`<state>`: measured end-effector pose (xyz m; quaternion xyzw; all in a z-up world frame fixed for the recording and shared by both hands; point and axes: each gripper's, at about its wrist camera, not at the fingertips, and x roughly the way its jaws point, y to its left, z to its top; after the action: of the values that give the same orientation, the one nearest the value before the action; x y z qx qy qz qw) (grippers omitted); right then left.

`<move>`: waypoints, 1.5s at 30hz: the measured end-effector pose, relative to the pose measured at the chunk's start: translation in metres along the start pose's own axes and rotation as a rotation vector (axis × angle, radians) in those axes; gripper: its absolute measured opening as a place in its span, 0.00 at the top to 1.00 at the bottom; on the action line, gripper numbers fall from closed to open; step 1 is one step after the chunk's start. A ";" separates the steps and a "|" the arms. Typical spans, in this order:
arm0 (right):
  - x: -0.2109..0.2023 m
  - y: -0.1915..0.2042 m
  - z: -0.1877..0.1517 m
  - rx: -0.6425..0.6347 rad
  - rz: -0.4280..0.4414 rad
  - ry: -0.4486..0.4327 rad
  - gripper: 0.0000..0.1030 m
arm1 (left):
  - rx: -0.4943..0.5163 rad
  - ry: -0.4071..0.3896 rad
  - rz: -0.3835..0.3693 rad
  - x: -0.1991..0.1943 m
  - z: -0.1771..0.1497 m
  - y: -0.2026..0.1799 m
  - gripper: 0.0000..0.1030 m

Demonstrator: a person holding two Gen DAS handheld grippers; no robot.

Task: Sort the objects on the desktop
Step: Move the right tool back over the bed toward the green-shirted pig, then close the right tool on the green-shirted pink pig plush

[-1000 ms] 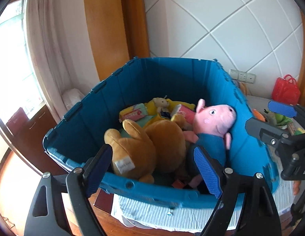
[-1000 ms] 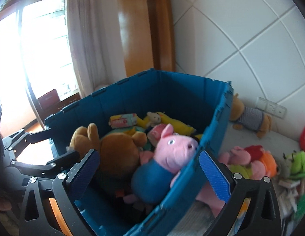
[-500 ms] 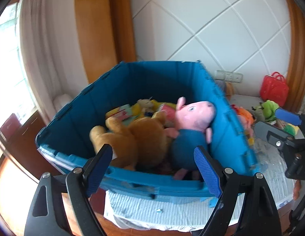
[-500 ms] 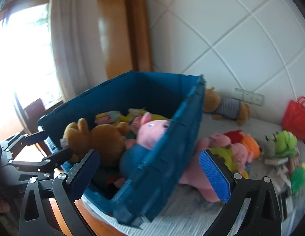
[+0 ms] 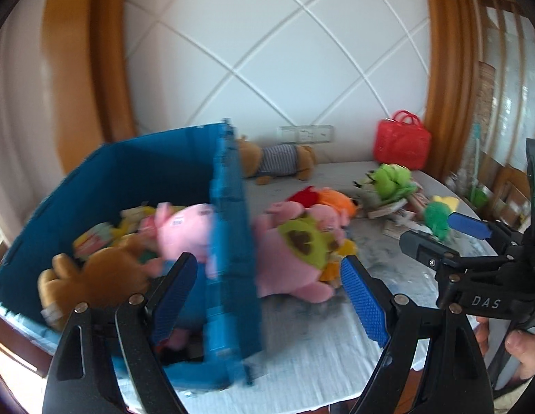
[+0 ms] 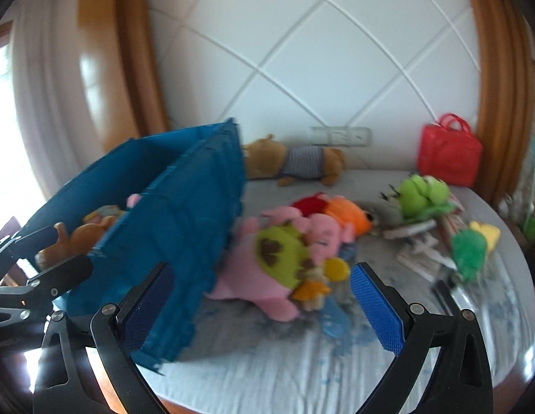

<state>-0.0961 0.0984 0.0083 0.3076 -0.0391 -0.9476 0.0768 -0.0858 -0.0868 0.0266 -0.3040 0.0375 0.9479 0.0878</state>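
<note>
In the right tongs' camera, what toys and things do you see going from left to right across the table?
Blue bin → pink pig with the green tummy → orange toy → green frog → red bag.

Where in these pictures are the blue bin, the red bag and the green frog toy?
blue bin (image 6: 184,214), right wrist view, on its outer side wall.
red bag (image 6: 448,153), right wrist view, on the middle of its front.
green frog toy (image 6: 422,195), right wrist view, on its head.
</note>
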 end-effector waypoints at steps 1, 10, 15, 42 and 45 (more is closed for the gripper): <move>0.001 -0.012 -0.001 0.011 -0.010 0.003 0.00 | 0.007 0.007 -0.009 0.007 0.002 -0.010 0.17; 0.031 -0.119 0.011 0.032 -0.012 0.034 0.00 | -0.057 0.112 0.014 0.094 0.011 -0.079 0.17; 0.080 -0.150 0.020 -0.026 0.062 0.142 0.00 | -0.131 0.204 0.091 0.146 0.002 -0.097 0.17; 0.311 -0.118 -0.012 0.067 0.333 0.411 0.75 | -0.196 0.406 0.114 0.307 -0.054 -0.049 0.17; 0.295 -0.134 -0.016 0.094 0.319 0.416 0.78 | -0.215 0.412 0.079 0.306 -0.060 -0.050 0.17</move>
<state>-0.3385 0.1802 -0.1913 0.4889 -0.1147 -0.8370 0.2173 -0.2871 -0.0011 -0.2015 -0.4971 -0.0349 0.8670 0.0082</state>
